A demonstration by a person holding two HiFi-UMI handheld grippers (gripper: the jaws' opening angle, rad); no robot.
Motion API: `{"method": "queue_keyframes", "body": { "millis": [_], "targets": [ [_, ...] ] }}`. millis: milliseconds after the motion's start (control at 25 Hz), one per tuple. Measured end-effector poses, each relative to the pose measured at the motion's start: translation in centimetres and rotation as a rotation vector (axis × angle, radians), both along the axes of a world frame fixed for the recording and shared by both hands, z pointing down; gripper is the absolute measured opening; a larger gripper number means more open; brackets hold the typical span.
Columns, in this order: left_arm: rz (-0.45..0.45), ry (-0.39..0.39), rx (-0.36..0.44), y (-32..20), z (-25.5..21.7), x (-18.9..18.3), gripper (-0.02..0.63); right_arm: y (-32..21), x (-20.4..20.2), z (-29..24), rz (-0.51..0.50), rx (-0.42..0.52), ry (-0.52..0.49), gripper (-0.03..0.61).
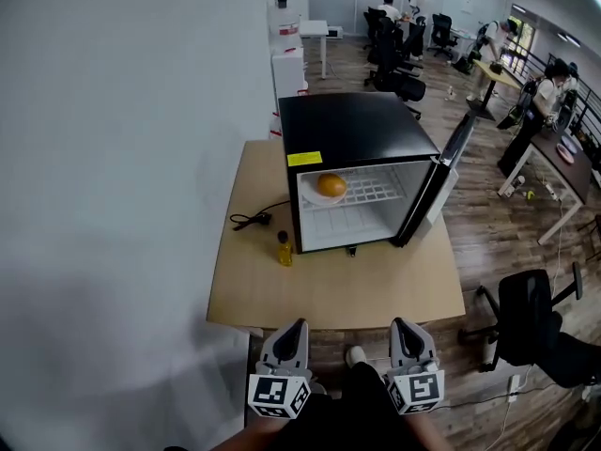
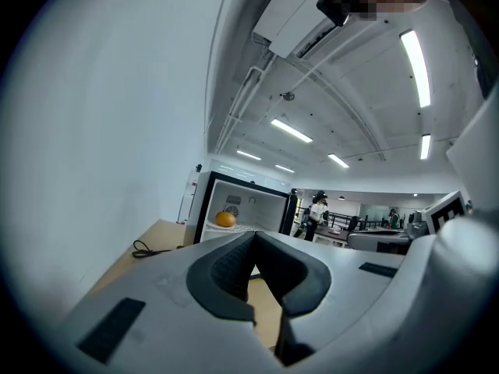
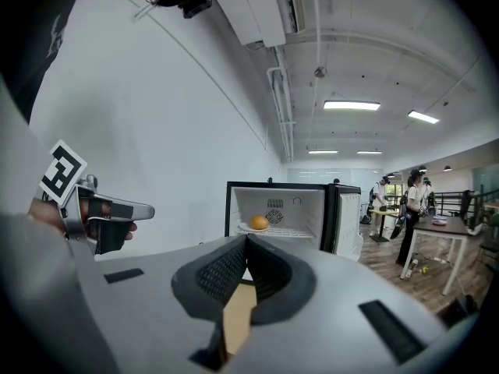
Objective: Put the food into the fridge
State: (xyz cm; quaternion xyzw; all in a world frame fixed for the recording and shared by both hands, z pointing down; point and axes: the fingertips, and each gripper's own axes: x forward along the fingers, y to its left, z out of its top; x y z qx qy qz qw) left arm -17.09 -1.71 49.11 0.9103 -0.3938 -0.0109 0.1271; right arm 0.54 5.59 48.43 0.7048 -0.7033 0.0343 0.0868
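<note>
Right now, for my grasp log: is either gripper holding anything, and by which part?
Nothing is held. The left gripper and right gripper both have their jaws together, empty; the orange lies inside the fridge.

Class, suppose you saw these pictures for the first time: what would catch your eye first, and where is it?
The black mini fridge stands open on the wooden table, an orange on a white plate on its wire shelf. A small yellow bottle stands on the table by the fridge's front left corner. Near the table's front edge, the left gripper and right gripper are both shut and empty.
</note>
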Motion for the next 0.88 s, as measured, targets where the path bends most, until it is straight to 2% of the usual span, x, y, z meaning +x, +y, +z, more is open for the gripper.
{"method": "queue_keyframes", "body": {
  "millis": [560, 720, 880],
  "targets": [
    [0.013, 0.003, -0.008, -1.0, 0.6, -0.2, 0.014, -0.7, 0.0, -0.2, 0.022, -0.005, 0.007, 0.06],
    [0.003, -0.016, 0.018, -1.3, 0.0, 0.0, 0.014, -1.0, 0.4, -0.6, 0.022, 0.009, 0.024, 0.06],
    [-0.005, -0.008, -0.002, -1.8, 0.2, 0.6, 0.014, -1.1, 0.9, -0.8, 0.019, 0.008, 0.04, 0.06]
  ]
}}
